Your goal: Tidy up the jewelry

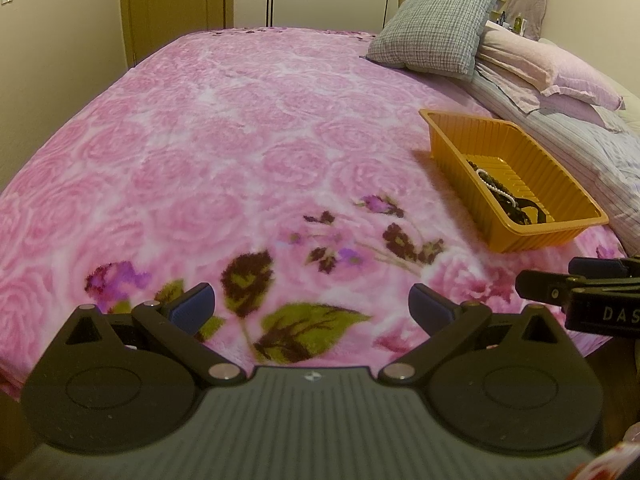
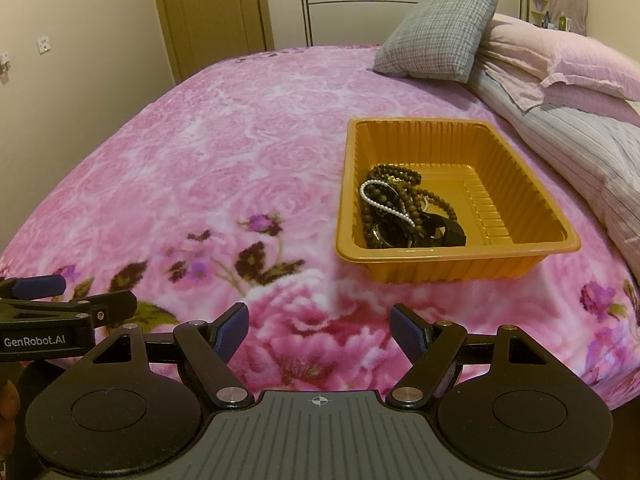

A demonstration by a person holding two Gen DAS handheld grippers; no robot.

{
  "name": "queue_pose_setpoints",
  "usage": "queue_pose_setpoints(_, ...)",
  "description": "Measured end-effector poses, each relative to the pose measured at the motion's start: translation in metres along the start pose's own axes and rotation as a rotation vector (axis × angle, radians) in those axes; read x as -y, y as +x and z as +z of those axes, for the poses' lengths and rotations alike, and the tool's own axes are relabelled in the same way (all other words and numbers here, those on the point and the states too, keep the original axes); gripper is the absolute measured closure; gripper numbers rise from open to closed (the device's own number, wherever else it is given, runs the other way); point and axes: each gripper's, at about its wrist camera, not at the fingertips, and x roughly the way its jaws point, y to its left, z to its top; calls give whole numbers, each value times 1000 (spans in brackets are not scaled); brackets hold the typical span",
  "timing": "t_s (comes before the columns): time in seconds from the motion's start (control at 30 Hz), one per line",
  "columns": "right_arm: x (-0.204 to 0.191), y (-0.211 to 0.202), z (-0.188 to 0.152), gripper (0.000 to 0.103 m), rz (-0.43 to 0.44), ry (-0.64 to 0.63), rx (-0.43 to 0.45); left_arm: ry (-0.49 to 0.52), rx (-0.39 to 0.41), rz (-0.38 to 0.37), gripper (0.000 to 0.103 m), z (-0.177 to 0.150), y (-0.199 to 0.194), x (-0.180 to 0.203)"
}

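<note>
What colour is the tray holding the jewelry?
Orange; the tray shows best in the right wrist view.

Tangled jewelry (image 2: pixel 404 210) in my tray (image 2: pixel 520 242), single pieces too knotted to separate, small bottles (image 2: pixel 554 20) far right too tiny to identify, my right hand-held gripper (image 1: pixel 592 276) cut off at the edge

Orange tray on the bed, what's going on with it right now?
The orange tray sits on the pink flowered blanket with a tangle of jewelry in it: dark bead strings, a white pearl strand and something black. A person holds both grippers short of the tray; the left gripper and the right gripper are open and empty, touching nothing. No jewelry shows on the blanket.
</note>
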Motion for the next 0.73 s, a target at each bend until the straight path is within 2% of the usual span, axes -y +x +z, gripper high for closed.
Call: queue_pose_setpoints(0.73, 0, 0, 1, 26, -2, 3, 2, -1, 20, -13, 1, -1, -3, -1)
